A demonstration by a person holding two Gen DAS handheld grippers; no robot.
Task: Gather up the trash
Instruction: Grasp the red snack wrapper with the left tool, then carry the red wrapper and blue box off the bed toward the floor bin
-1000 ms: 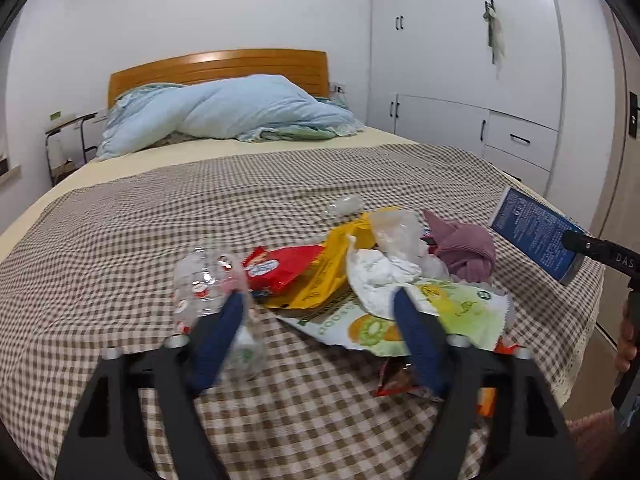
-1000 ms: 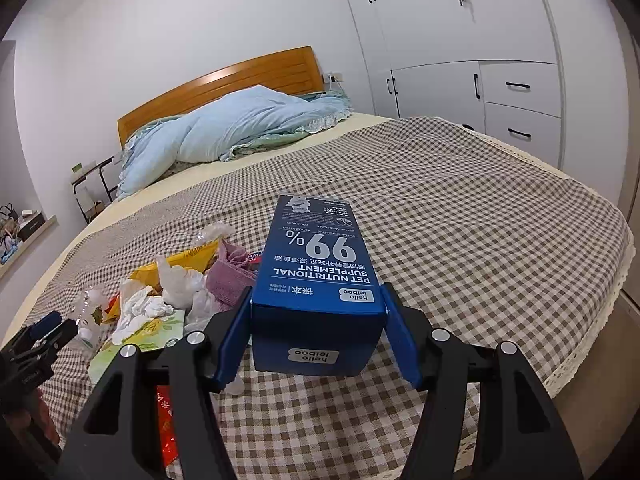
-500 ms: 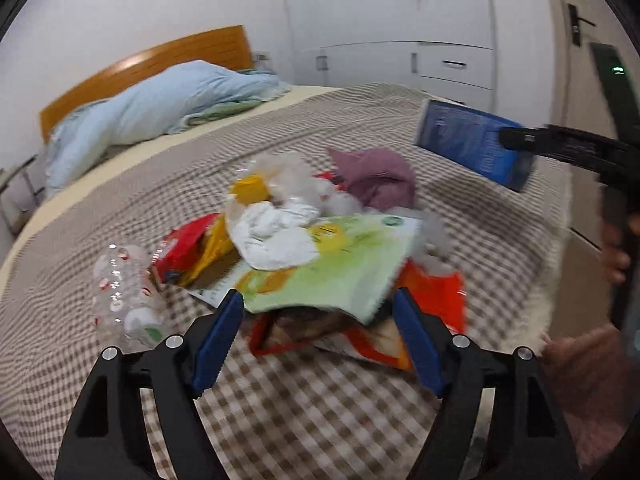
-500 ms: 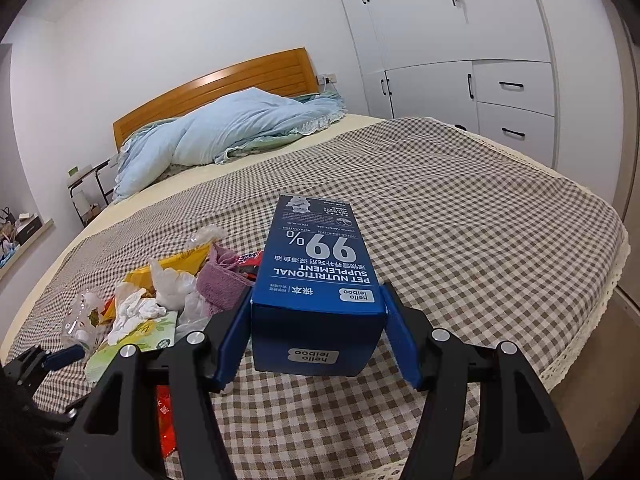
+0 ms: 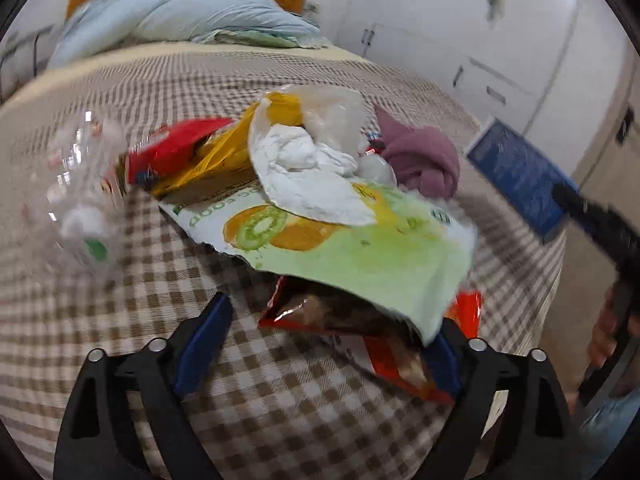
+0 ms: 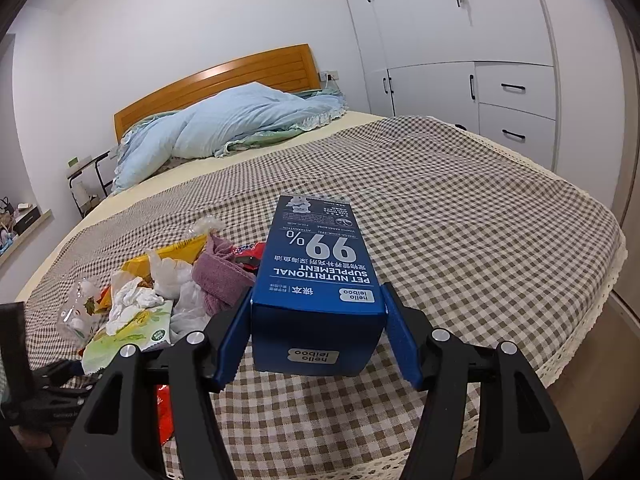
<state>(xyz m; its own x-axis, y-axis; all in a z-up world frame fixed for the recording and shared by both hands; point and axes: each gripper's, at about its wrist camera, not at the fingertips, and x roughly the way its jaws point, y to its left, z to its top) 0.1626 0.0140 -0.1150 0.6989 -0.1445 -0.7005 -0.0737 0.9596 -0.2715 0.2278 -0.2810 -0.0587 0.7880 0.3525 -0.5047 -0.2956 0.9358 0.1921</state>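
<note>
Right hand-held gripper (image 6: 318,336) clamps blue box (image 6: 316,276): light, stiff cardboard. Left hand-held gripper (image 5: 324,344) gaping; orange snack bag (image 5: 384,340) at 12 o'clock between fingers, crinkly, slippery; pinch flat edge.

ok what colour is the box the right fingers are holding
Dark blue with white lettering; the box shows best in the right wrist view.

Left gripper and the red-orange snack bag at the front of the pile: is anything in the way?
Partly. The green kiwi-print wrapper lies over the red-orange snack bag, covering its top. The open left gripper faces the bag's exposed front edge, with nothing between them.
</note>
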